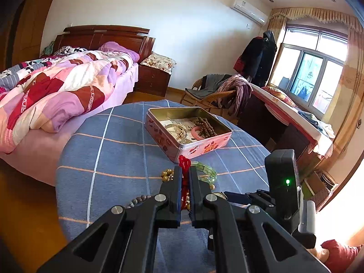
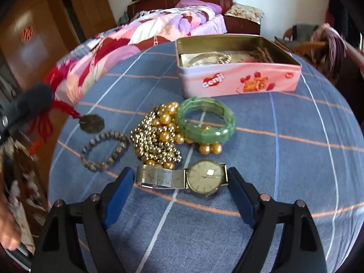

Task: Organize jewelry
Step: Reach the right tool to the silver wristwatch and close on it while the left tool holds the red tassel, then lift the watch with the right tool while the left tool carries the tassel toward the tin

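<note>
Left tongs (image 1: pixel 186 170) clamped on red cord (image 1: pixel 184 162), frame centre. Right tongs (image 2: pixel 180 177) spread wide around one watch (image 2: pixel 182 177). One tin (image 2: pixel 238 84) upper right. Two bracelets: green (image 2: pixel 206 119), grey-beaded (image 2: pixel 103 151). Bare tabletop (image 2: pixel 295 159) right.

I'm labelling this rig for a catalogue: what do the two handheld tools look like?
Both are black, angular linkage frames with round silver pivot pins. The left tool has black fingers; the right tool has blue pads. A black box with a green light tops the right one.
</note>
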The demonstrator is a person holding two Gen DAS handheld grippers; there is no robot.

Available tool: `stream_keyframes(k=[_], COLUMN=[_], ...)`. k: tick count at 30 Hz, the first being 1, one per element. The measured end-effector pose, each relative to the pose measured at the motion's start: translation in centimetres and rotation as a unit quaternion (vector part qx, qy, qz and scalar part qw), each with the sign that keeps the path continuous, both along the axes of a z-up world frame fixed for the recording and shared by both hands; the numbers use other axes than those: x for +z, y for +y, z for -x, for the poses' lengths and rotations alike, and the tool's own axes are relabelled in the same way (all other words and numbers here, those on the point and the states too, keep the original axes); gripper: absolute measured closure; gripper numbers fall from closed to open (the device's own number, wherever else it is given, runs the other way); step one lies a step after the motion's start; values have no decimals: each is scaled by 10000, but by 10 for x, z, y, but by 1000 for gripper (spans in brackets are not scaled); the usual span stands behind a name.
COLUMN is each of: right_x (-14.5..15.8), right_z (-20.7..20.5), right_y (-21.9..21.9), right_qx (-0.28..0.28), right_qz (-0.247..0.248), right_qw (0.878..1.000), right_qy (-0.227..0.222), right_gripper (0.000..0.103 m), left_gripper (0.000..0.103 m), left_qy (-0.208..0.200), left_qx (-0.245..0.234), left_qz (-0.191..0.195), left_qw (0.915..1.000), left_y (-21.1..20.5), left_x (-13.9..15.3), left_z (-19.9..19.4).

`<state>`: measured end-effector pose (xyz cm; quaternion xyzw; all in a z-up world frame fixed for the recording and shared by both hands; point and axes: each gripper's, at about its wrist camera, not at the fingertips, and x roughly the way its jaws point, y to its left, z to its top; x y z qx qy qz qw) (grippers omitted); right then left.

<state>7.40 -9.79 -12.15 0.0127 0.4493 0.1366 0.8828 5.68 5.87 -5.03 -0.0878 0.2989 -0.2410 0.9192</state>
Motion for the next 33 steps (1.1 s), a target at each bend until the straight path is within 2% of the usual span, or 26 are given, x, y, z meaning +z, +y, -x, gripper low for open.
stream_keyframes(k=[5,6,7,13,17,20,23,24,25,27,33], right_x=[3,5,8,15,17,17,16,17,17,19,19], right_z=[5,8,11,14,16,21,28,31,34,40,44], right_y=[-2,-4,-8,-39,-52,-62,-67,-70,-74,-85,-111], right_qx=[176,179,174,-104,-259,-114,-47,-81,-172,-336,-827], right_qz=[158,190,180,-328,-304,-315,-159,-78,28,56,-237], right_qw=[9996,9995,9995,9991,9989,9992,9997,9997,9994,9988,9960], right_qy=[-132,-170,-209,-241,-262,-227,-202,-228,-292,-339,-248], right_gripper=[34,45,50,61,62,61,54,48,44,43,43], left_gripper=[99,99,99,99,99,99,99,99,99,99,99], left_qy=[2,-10,-14,-4,-8,-5,11,10,8,14,34], left_qx=[9,6,4,-43,-36,-39,-70,-80,-87,-101,-99], left_qz=[13,12,17,-3,-12,-9,-25,-33,-43,-51,-51], left_qw=[10000,10000,10000,10000,10000,10000,10000,10000,10000,9999,9999], left_y=[2,2,1,-2,-2,-2,-5,-6,-7,-8,-8], left_x=[1,1,1,0,2,2,2,2,2,2,1], left_z=[1,1,1,1,1,0,0,0,0,0,0])
